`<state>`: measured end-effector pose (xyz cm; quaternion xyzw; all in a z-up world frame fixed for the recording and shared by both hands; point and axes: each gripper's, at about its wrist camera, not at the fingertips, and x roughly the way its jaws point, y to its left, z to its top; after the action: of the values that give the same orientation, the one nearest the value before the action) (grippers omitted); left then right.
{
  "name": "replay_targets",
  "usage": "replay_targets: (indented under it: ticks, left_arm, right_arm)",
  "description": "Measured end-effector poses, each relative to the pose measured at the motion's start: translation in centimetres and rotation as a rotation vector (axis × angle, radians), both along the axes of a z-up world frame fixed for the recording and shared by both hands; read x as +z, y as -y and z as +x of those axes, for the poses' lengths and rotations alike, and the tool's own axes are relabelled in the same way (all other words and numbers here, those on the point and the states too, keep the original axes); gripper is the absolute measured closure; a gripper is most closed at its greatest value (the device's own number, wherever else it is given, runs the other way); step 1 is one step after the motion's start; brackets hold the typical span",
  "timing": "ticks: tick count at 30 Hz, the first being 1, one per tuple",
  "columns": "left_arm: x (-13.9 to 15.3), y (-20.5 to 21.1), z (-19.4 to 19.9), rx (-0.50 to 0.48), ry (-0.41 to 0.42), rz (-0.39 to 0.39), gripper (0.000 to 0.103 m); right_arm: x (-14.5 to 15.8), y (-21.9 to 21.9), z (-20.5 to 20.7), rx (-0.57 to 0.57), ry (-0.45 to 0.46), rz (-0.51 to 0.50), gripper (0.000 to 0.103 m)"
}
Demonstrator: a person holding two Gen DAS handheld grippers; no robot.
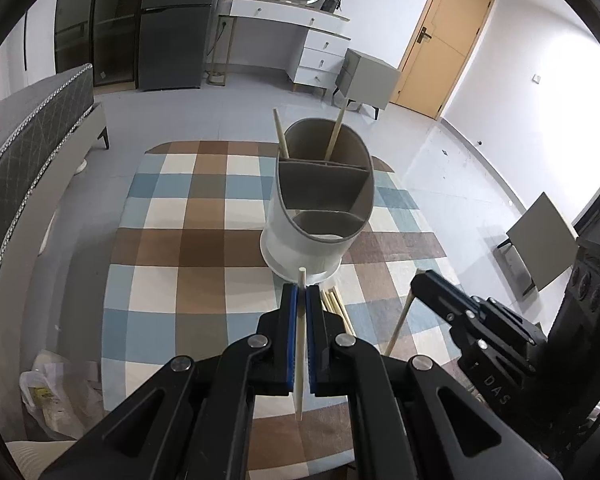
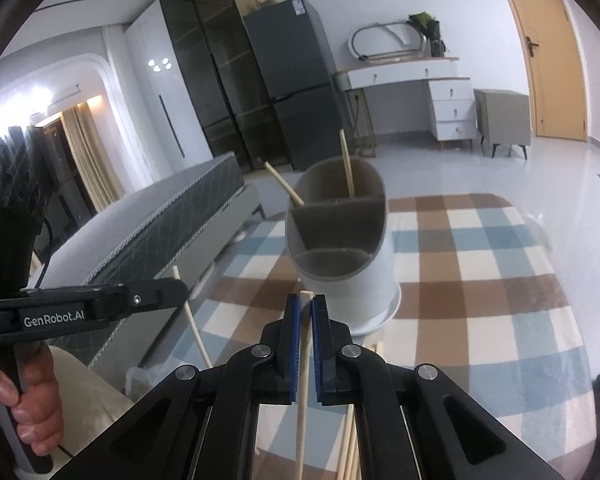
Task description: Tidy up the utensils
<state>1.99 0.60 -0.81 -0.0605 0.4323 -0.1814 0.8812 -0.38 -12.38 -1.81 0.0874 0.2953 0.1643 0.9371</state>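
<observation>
Left tool clamped on pale chopstick, right tool clamped on another chopstick, grey-lined white holder

Home living space, fridge, dressing table, sofa, checked tablecloth

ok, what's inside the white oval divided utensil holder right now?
The white oval utensil holder has two light wooden chopsticks leaning in its far compartment. The middle and near compartments show only grey walls, no utensils. The far compartment's floor is hidden behind the divider.
</observation>
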Motion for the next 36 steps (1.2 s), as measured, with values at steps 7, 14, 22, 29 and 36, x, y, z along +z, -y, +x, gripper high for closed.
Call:
replay_targets:
  ticks: [7,14,22,29,36]
  left_arm:
    - [2.8,0.9,-0.2,-0.016,0.034,-0.001,0.103]
    - [7.3,2.2,1.9,-0.048,0.081,-0.021,0.103]
    - [12.1,2.8,6.0,-0.051,0.145,-0.074,0.103]
    - [13.7,2.7,10.7,-0.025,0.169,-0.111,0.103]
    - [13.3,3.0,14.2,-0.02,0.213,-0.108,0.103]
  right_arm:
    - [3.0,1.2,-0.4,-0.018,0.083,0.049,0.098]
    - [7.8,2.7,0.7,-0.024,0.178,0.064,0.098]
    - [13.3,3.1,4.3,-0.023,0.264,0.047,0.098]
    - [15.0,3.1,8.8,-0.038,0.291,0.043,0.098]
    - [15.1,3.4,12.7,-0.064,0.32,0.029,0.098]
